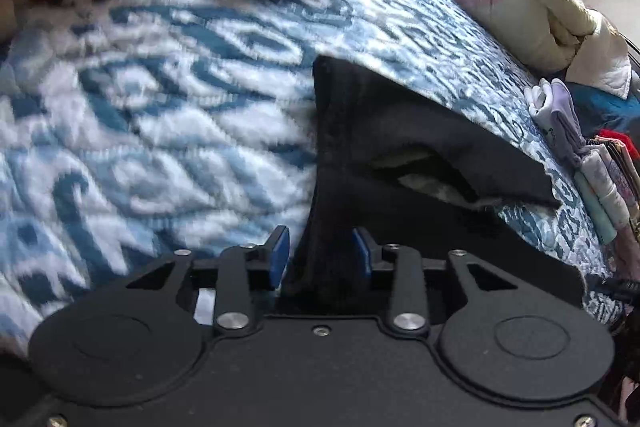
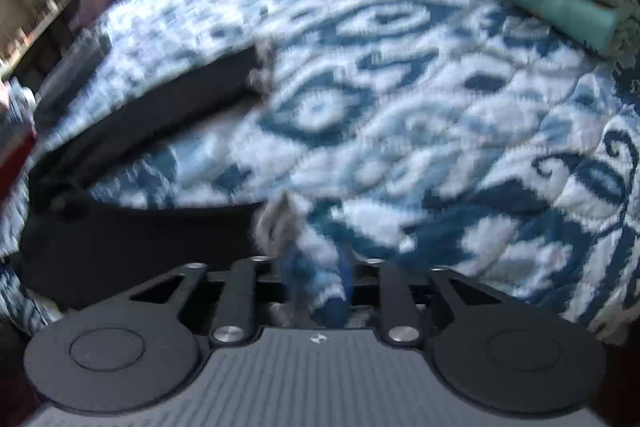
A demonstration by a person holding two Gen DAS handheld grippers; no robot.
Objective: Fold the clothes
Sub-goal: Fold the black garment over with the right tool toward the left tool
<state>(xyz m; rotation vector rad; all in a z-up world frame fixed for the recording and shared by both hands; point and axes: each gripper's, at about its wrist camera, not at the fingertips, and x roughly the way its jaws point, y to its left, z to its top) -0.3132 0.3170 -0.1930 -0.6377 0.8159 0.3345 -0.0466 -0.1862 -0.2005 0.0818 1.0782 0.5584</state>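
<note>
The black garment (image 1: 420, 155) lies on the blue-and-white bedspread (image 1: 180, 87) — one bunched edge sits between the left gripper (image 1: 320, 255) pads, which are parted and not squeezing it. The right gripper (image 2: 316, 259) — pads apart too — hovers beside the garment's grey cuff (image 2: 276, 223).
</note>
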